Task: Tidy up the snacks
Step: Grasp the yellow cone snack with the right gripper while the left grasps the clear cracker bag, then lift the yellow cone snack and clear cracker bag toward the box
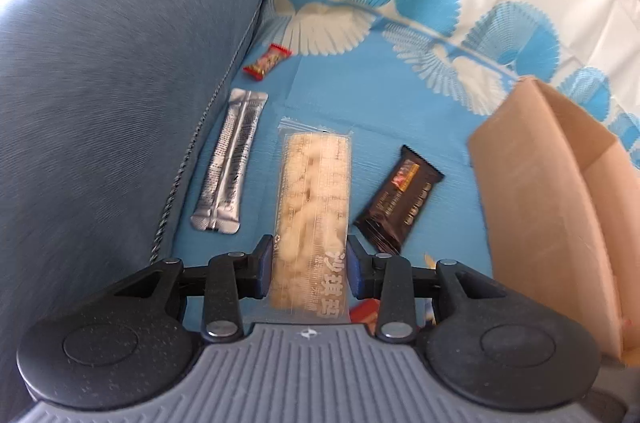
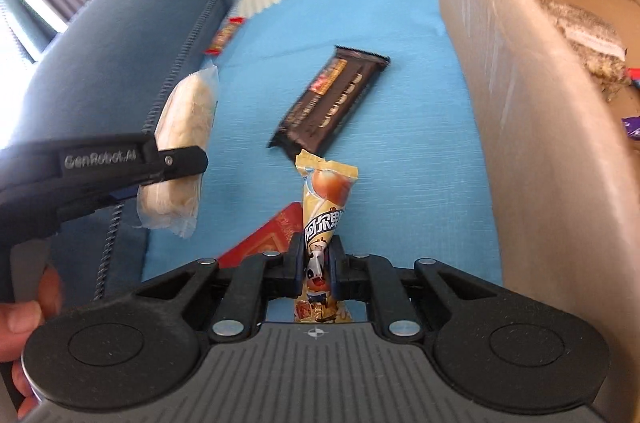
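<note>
My left gripper [image 1: 310, 263] is shut on a long clear-wrapped beige rice cracker bar [image 1: 312, 207], held lifted over the blue cloth. From the right wrist view the same bar [image 2: 182, 139] hangs in the left gripper [image 2: 176, 163] at the left. The right gripper [image 2: 318, 259] is shut on a yellow cartoon-cow candy pack [image 2: 326, 195]. A dark brown chocolate bar [image 1: 400, 199] [image 2: 332, 99], a silver sachet [image 1: 230, 159] and a small red candy [image 1: 267, 61] [image 2: 225, 35] lie on the cloth.
A cardboard box [image 1: 552, 207] [image 2: 520, 103] stands at the right, with several items inside. A blue sofa cushion [image 1: 112, 83] [image 2: 120, 35] borders the left. A red packet [image 2: 264, 237] lies under the right gripper. A hand [image 2: 24, 311] grips the left tool.
</note>
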`<state>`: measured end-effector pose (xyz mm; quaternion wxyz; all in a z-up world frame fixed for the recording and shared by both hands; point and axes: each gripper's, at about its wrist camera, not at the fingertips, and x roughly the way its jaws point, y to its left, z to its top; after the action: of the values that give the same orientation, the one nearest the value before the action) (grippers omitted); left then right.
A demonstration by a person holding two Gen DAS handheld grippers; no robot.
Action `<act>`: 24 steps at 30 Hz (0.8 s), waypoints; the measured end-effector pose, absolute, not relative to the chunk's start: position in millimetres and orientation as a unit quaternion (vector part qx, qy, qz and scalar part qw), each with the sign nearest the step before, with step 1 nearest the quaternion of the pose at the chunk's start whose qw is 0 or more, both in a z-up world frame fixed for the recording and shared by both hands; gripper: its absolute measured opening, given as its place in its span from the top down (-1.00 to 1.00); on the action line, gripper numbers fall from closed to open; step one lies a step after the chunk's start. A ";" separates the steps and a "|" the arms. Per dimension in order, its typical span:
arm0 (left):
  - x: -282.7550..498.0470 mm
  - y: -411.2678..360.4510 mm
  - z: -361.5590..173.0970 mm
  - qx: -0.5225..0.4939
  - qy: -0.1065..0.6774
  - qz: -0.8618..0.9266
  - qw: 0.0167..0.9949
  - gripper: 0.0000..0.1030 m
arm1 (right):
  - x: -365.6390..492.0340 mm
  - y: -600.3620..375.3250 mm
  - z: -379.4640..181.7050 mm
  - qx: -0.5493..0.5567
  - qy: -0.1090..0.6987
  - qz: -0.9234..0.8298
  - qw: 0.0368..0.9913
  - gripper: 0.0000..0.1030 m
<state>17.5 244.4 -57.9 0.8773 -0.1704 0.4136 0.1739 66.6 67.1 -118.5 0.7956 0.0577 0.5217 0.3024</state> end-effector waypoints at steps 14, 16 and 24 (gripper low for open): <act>-7.6 223.4 -32.6 -0.174 0.358 0.174 0.901 0.22 | 38.7 22.5 -60.4 0.047 0.394 0.357 0.846 0.77; -4.4 221.8 -33.3 -0.173 0.361 0.176 0.899 0.22 | 39.7 15.2 -55.1 0.045 0.381 0.361 0.850 0.77; -0.1 221.2 -35.2 -0.170 0.360 0.176 0.900 0.27 | 44.9 8.6 -49.0 0.032 0.361 0.363 0.859 0.77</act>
<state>-0.1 221.2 -35.2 0.9002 -0.1698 0.3604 0.1758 44.9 8.6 -49.0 0.8588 0.0320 0.3605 0.3625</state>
